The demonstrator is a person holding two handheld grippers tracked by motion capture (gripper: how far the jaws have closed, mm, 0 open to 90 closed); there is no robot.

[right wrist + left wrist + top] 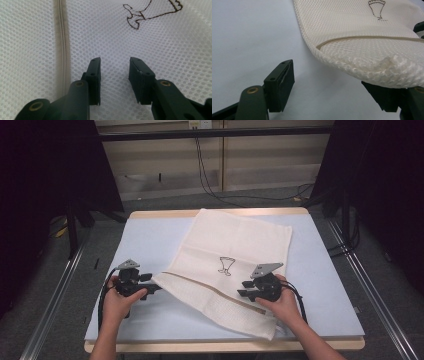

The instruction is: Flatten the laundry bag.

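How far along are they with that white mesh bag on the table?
Early, it seems. The mesh bag lies spread flat on the table, with its zip seemingly shut. The left tool sits open at the bag's near corner, which rests over one jaw; the right tool hovers open over the mesh, gripping nothing. Folding or opening it appears still to come.

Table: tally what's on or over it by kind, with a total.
Mesh bag: 1
Grippers: 2, left gripper and right gripper
Hands: 2, left hand and right hand
Total: 5
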